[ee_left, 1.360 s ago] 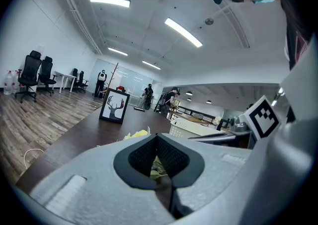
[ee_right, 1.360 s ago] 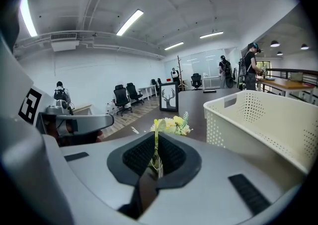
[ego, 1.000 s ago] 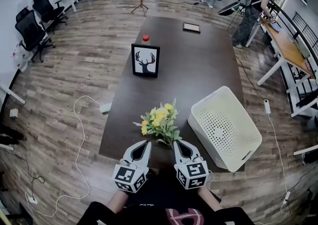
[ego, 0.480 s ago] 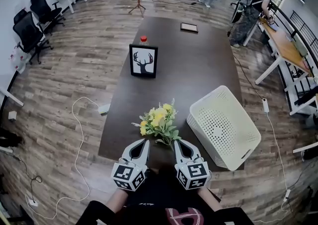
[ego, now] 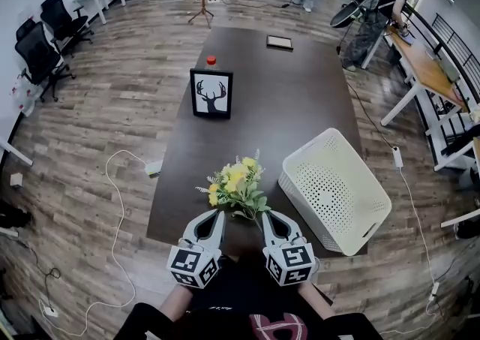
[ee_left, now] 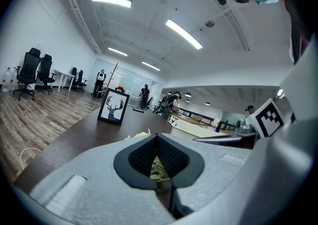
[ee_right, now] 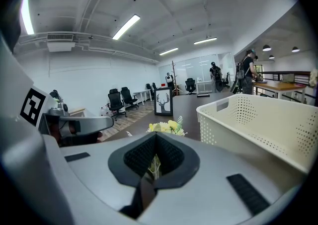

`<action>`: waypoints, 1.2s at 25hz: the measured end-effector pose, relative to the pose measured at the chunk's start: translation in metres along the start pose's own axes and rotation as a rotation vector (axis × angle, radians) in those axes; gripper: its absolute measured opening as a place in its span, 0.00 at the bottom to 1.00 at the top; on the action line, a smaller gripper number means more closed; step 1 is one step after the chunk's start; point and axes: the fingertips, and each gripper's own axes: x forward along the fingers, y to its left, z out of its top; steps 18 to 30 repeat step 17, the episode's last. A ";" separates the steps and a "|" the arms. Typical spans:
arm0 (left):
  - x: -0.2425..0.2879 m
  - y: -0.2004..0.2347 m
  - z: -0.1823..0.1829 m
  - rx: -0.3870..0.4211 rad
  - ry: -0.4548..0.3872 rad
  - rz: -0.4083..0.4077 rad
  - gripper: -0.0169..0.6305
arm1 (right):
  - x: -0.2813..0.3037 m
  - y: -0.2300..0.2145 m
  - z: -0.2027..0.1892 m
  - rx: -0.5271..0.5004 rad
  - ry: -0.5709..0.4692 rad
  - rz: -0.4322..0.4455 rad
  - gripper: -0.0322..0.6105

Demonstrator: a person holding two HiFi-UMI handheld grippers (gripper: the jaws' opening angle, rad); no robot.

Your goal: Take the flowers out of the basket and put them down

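Note:
A bunch of yellow flowers [ego: 236, 185] with green leaves lies on the dark table [ego: 292, 106], near its front edge. The white perforated basket [ego: 334, 192] stands right of it, tipped toward the flowers. My left gripper [ego: 218, 215] and right gripper [ego: 266, 216] sit side by side just in front of the stems, both shut with nothing gripped. In the left gripper view the jaws [ee_left: 158, 139] meet, and the flowers [ee_left: 141, 134] show beyond them. In the right gripper view the closed jaws [ee_right: 156, 137] point at the flowers [ee_right: 166, 127], with the basket [ee_right: 258, 119] to the right.
A framed deer picture [ego: 211, 94] stands mid-table with a red-capped bottle [ego: 211, 60] behind it and a dark flat device [ego: 280, 43] farther back. A person [ego: 375, 16] stands at a desk on the right. Office chairs [ego: 41, 53] and floor cables [ego: 112, 181] lie left.
The head view has drifted slightly. The flowers, the basket and both grippers keep their places.

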 end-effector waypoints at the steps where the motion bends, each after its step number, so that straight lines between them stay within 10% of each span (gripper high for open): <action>1: 0.000 0.000 0.000 0.000 0.000 -0.001 0.04 | 0.000 0.001 0.000 -0.002 0.000 0.001 0.06; 30: 0.000 -0.001 0.001 0.002 -0.009 -0.005 0.04 | -0.004 -0.001 0.000 -0.005 -0.013 -0.004 0.06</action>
